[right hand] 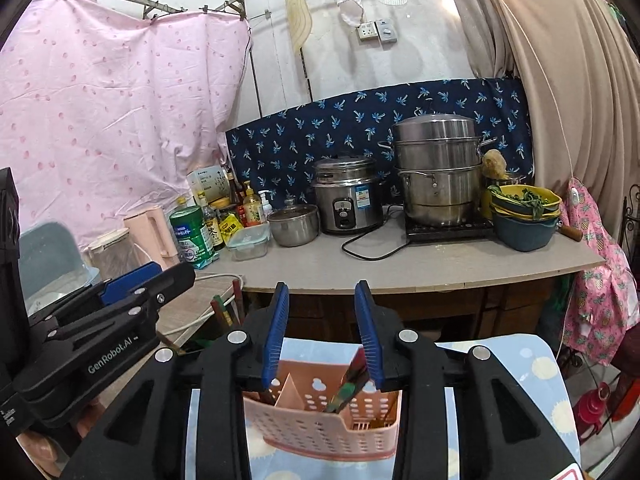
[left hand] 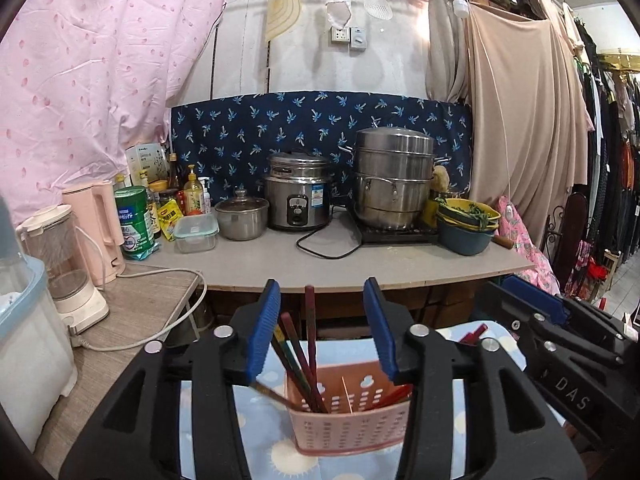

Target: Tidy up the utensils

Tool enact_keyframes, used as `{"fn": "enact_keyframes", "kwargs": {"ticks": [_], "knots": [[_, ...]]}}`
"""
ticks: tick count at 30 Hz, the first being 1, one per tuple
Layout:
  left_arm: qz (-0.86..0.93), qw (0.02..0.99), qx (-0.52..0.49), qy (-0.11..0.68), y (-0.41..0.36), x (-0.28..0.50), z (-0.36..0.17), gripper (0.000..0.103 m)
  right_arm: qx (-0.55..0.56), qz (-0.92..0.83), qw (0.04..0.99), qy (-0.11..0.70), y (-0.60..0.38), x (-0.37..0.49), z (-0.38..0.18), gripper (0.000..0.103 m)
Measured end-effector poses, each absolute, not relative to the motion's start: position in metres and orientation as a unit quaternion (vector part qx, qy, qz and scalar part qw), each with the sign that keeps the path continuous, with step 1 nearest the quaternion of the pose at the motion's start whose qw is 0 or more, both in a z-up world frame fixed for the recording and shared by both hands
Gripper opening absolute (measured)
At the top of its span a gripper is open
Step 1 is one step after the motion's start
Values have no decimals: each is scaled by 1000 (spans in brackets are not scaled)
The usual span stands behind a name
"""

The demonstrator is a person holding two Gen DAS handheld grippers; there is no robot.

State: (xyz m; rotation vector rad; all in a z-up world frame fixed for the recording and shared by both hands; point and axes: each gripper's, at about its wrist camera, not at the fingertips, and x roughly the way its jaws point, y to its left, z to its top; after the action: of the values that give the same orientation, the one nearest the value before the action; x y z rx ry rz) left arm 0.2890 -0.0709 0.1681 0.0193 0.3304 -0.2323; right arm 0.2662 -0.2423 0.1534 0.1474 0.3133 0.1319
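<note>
A pink perforated utensil basket [left hand: 352, 420] stands on a blue patterned cloth [left hand: 256, 416], below both grippers; it also shows in the right wrist view [right hand: 324, 424]. Several dark red chopsticks [left hand: 304, 360] stand in its left compartment, and several chopsticks [right hand: 350, 380] lean in its right compartment. My left gripper [left hand: 322, 320] is open and empty above the left compartment, its left finger beside the chopstick tops. My right gripper [right hand: 322, 320] is open and empty above the basket, its right finger close to the leaning chopsticks.
A grey counter [left hand: 280, 256] behind holds a rice cooker [left hand: 298, 192], a steamer pot [left hand: 394, 176], a small lidded pot [left hand: 242, 216], stacked bowls [left hand: 466, 224], bottles, a pink kettle [left hand: 98, 228] and a blender [left hand: 64, 264]. A white cable [left hand: 160, 332] trails over the side table.
</note>
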Motion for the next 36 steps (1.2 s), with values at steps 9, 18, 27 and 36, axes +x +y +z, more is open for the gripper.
{"fn": "enact_keyframes", "kwargs": {"ticks": [9,18,27,36], "knots": [[-102,978,11,184,-64,254,162,48,76,69,981,162,-240,222,150,38],[-95,974,12,207,-55,224,144,48,69,64,980,178,-237,180,135,38],[-92,969,18,229,-51,191,120,48,55,59,976,203,-233,142,109,39],[-91,963,18,254,-46,167,96,47,66,50,969,234,-240,120,82,39]]}}
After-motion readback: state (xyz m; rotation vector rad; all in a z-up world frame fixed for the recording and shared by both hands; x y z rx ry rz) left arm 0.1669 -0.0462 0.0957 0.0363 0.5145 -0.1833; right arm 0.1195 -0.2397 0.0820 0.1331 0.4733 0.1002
